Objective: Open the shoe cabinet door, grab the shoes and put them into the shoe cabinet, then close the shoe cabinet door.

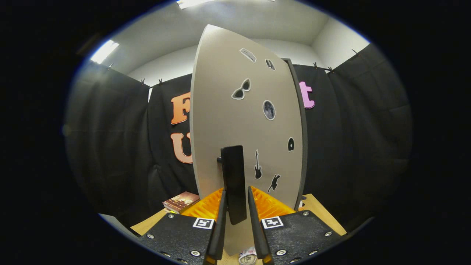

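Right up close in the gripper view, the gripper (235, 206) has its two fingers (222, 217) drawn in narrow on either side of the dark door handle (233, 184), the lower end of the bar sitting between them. Whether both pads are actually pressing on it I cannot tell; slim gaps seem to show on each side.

Just beyond, the shoe cabinet door (243, 121) rises tall and pale, dotted with small stickers, its edge turned towards us, so it looks swung partly open. My read: this is a stiff, flat panel, light enough to swing on its hinges, and the handle is rigid and smooth, so it could slip. Taking hold squarely across the bar's middle looks the safest bet.

Off beside the door's foot, a book (181, 201) lies on the wooden table (320, 213). Shoes? A patterned scrap peeks out beneath the fingers, too little to name.
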`<move>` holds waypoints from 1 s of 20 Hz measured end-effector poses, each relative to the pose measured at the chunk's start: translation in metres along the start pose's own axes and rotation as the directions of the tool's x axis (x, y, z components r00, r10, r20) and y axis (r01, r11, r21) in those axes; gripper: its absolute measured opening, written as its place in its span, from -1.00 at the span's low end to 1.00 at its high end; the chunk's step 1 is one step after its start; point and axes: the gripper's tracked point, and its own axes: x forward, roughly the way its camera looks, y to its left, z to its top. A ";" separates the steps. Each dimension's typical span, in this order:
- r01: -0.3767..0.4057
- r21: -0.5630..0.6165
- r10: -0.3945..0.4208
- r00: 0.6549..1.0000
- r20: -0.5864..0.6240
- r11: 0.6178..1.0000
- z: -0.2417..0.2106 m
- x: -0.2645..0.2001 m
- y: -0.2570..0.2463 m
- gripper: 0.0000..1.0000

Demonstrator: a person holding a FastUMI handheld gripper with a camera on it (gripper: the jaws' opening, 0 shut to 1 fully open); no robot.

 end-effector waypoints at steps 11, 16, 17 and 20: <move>0.063 -0.035 -0.063 0.998 -0.001 0.997 0.001 -0.045 -0.047 -0.34; 0.105 -0.017 -0.105 0.995 0.002 0.994 0.000 -0.057 -0.071 -0.34; 0.116 -0.017 -0.116 0.993 0.003 0.993 0.001 -0.060 -0.077 -0.34; 0.151 -0.009 -0.151 0.988 0.007 0.988 0.004 -0.066 -0.096 -0.34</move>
